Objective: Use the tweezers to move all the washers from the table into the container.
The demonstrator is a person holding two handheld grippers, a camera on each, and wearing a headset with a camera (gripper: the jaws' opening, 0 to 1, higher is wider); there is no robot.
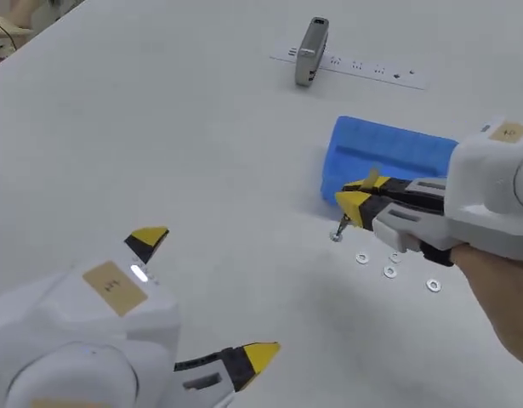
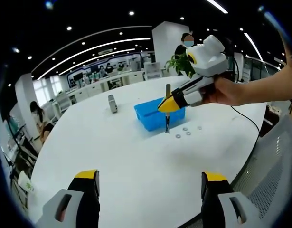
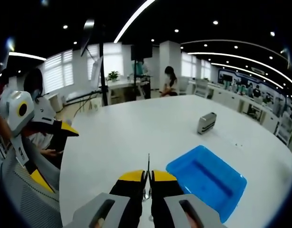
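We log the right hand-held gripper [image 1: 356,197], a white shell with yellow-and-black tips, clamped on one pair of thin metal tweezers [image 1: 340,226]. Their points are down at the smooth white surface [image 1: 159,127], just beside the one blue rectangular plastic container [image 1: 389,149]. We count four small flat ring-shaped metal washers [image 1: 389,272] loose on the surface near the tweezers, outside the container; the left hand-held gripper [image 1: 206,296] hangs spread wide, holding nothing.

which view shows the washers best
The head view: the washers lie close and separate on the white table. The left gripper view shows them as distant specks; in the right gripper view the jaws hide that spot.
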